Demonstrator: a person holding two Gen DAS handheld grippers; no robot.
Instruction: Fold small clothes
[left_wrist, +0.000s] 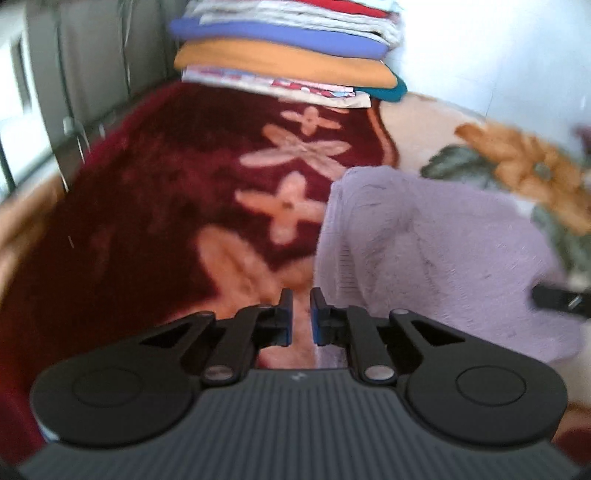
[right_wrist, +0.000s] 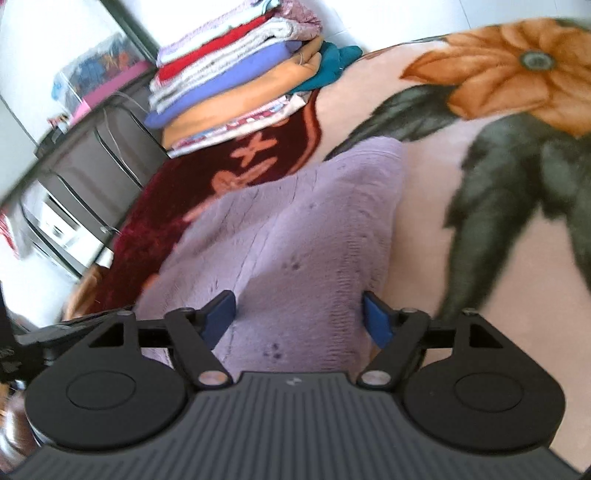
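Left tool (left_wrist: 301, 301) nearly closed, empty; right tool (right_wrist: 299, 308) spread over lilac garment (right_wrist: 295, 229).

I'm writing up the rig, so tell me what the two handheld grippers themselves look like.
Both look alike. The left gripper and right gripper have matte black bodies with ribbed grey top panels, two round black discs either side, black linkage arms with silver pivot pins, and blue pads on the fingers. No cables, hands or sleeves show.

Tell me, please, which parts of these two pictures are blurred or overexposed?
Left wrist view: blanket and lilac garment smeared by motion, wall blown out white. Right wrist view: sharper, folded stack readable, top-left background washed out, edges bent by fisheye.
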